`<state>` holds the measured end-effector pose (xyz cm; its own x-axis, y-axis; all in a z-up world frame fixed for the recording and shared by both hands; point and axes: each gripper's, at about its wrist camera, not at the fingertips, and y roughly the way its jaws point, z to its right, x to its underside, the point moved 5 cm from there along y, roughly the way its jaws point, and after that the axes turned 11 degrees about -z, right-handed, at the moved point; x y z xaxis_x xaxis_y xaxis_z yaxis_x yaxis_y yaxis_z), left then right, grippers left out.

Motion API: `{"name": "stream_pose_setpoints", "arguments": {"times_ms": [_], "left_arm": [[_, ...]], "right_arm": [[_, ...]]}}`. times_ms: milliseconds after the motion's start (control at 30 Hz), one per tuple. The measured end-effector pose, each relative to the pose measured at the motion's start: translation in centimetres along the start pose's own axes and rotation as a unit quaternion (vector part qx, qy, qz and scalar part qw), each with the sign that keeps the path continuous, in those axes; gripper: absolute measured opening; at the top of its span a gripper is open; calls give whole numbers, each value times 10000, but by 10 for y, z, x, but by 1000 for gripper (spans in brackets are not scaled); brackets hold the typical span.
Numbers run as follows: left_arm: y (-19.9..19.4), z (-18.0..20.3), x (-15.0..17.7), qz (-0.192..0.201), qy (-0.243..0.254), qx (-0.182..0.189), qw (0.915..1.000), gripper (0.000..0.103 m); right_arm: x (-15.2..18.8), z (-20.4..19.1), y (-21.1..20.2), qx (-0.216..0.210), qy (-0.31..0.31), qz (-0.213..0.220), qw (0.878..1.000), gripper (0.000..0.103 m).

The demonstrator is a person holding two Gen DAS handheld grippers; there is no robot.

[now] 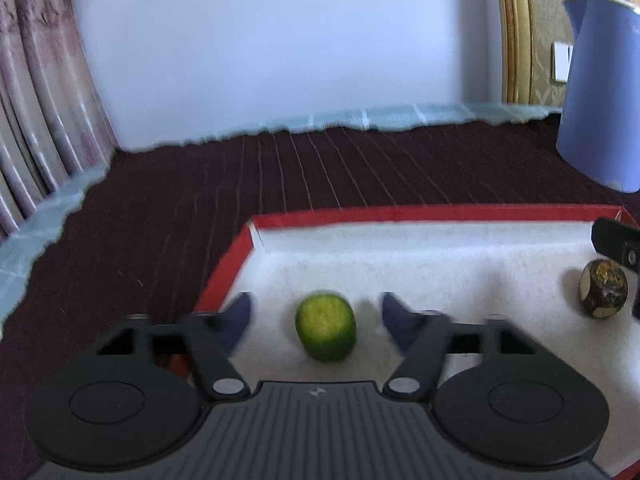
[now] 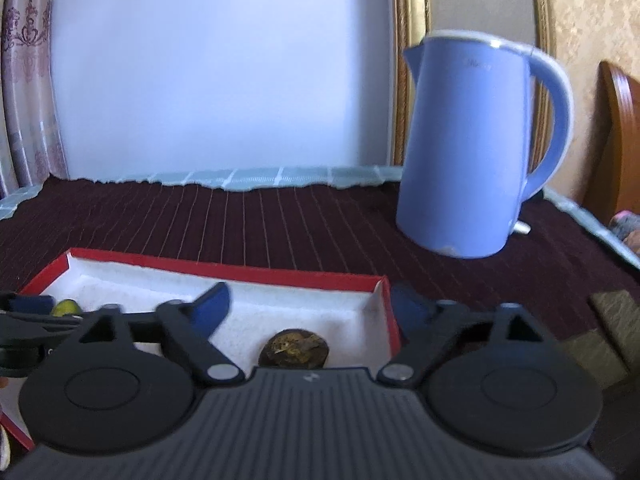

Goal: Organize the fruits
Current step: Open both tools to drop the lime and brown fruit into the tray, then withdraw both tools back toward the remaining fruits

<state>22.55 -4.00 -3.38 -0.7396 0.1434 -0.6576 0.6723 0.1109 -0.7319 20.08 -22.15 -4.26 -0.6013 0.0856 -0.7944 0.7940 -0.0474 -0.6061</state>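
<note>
A green round fruit lies on the white lining of a red-rimmed box. My left gripper is open, its blue-tipped fingers on either side of the green fruit, not touching it. A dark brown mottled fruit lies in the box's right part. In the right wrist view it sits just below my open right gripper, whose right finger is outside the box rim. The green fruit peeks at far left.
A blue kettle stands on the dark maroon striped cloth behind the box's right corner; it also shows in the left wrist view. A white board and gold frame stand at the back. A curtain hangs at left.
</note>
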Motion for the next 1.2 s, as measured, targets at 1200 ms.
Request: {"name": "stream_pose_setpoints", "arguments": {"times_ms": [1200], "left_arm": [[-111,-55,108,711,-149,308,9969,80]], "right_arm": [[91,17,-77,-193,372,-95,9991,103]]}}
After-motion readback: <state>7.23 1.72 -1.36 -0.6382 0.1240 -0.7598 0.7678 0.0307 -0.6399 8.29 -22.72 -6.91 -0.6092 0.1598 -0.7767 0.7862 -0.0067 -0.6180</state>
